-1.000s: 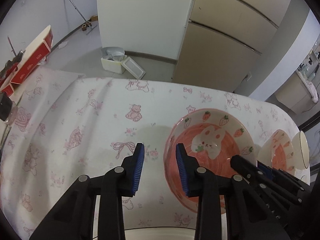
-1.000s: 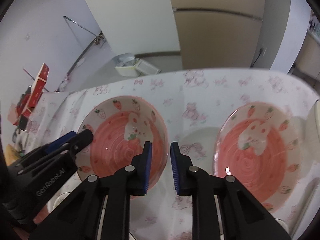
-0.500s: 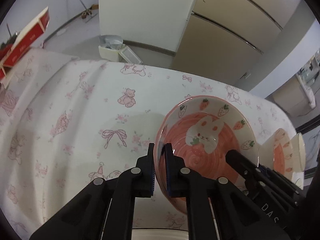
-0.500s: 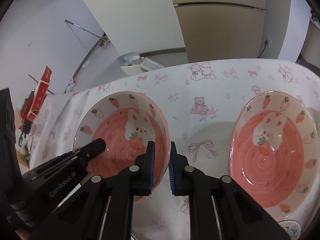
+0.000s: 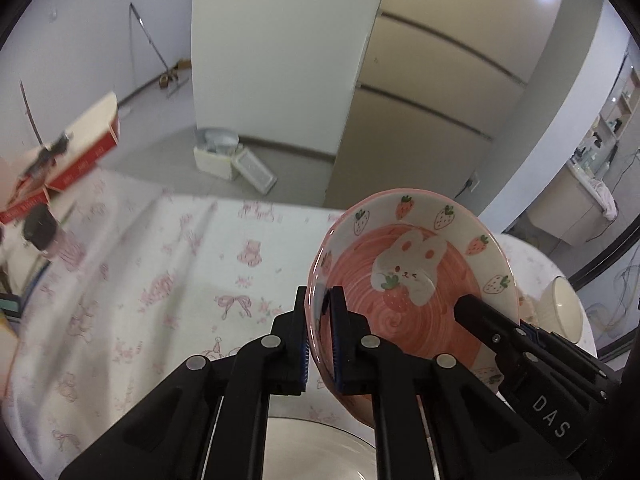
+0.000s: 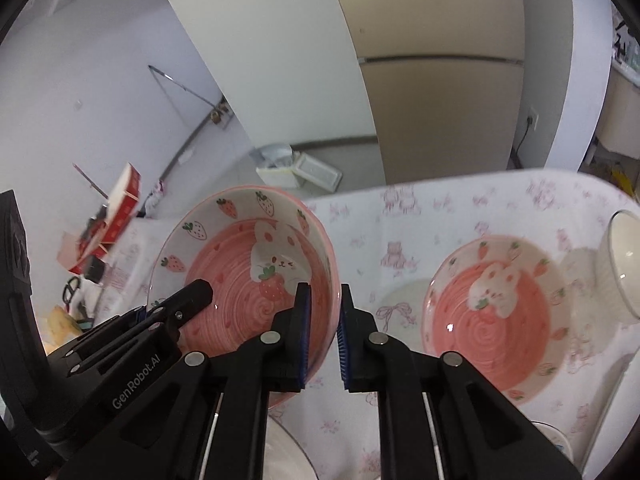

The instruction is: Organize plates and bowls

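A pink bowl with a white rabbit and strawberries (image 5: 412, 276) is held up above the table, tilted. My left gripper (image 5: 318, 332) is shut on its left rim. My right gripper (image 6: 323, 332) is shut on its right rim, and the same bowl fills the left of the right wrist view (image 6: 248, 272). A second pink rabbit bowl (image 6: 496, 312) sits on the tablecloth to the right. A cream ribbed bowl (image 6: 622, 264) stands at the far right, and it also shows in the left wrist view (image 5: 564, 308).
The table wears a white cloth with pink bears and bows (image 5: 168, 280). A white plate rim (image 5: 316, 444) lies just below the grippers. Red boxes (image 5: 76, 160) and a dark jar (image 5: 40, 228) stand at the left end. A white bin (image 5: 218, 152) sits on the floor beyond.
Both grippers closed on the rim of the left pink bowl, one on each side, and lifted it off the tablecloth. The second pink bowl has not moved.
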Demonstrator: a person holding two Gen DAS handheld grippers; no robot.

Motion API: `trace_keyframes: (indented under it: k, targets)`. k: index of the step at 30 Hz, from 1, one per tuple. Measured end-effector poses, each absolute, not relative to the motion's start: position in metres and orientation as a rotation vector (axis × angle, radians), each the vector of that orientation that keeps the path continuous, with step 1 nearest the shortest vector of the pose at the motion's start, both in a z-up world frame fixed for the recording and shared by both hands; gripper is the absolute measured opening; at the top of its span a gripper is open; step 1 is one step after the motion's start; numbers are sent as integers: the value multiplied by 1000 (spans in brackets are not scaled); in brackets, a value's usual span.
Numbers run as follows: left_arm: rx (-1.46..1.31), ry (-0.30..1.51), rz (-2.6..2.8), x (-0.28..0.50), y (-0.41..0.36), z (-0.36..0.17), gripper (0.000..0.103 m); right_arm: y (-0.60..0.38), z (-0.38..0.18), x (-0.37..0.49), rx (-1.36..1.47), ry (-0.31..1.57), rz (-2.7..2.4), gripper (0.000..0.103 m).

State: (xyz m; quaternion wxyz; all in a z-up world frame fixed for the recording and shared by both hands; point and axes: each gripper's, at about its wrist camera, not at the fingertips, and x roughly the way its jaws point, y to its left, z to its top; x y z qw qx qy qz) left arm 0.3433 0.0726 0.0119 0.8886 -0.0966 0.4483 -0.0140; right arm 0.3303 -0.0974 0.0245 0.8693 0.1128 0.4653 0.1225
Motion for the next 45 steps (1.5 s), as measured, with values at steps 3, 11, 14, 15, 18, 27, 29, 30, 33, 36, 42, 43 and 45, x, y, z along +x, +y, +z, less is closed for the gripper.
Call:
trace_keyframes:
  k: [3,11,14,15,18,27,29,30,33,36,42,43,45]
  targets:
    - [-182,880,-30,334,69,34,10,-103,43,320,244,931,264,11]
    - [-158,790,-104,294,30,99,10,-130,101,284,215,830,269,11]
    - [-145,763,-118,284,6,116,10,-145,120,268,197,779,241,11]
    - [-133,756,-125,283,-2,121,10,-151,125,263,193,763,228,11]
    - [-131,743,-184,280,-28,136,10,-175,133,251,223,731,198,12]
    - [-129,803,-231,290,-65,105,10,-222,114,248,317,735,136,12]
    - [-138,824,-222,300,-63,93,10,-220,105,258,298,761,131,12]
    - [-142,840,-214,305,-61,88,10,-218,101,261,278,772,127,12]
    - [-137,874,-208,318,-58,70,10,-217,82,273,264,831,132,12]
    - [-166,883,-252,327,-58,52,10,-221,65,284,286,886,132,12]
    - [-152,923,-260,341,-68,25,11,-225,45,294,229,927,72,15]
    - [-145,931,-251,343,-70,20,11,-222,42,295,209,938,68,15]
    - [-137,945,-236,346,-70,12,11,-222,33,299,193,955,53,15]
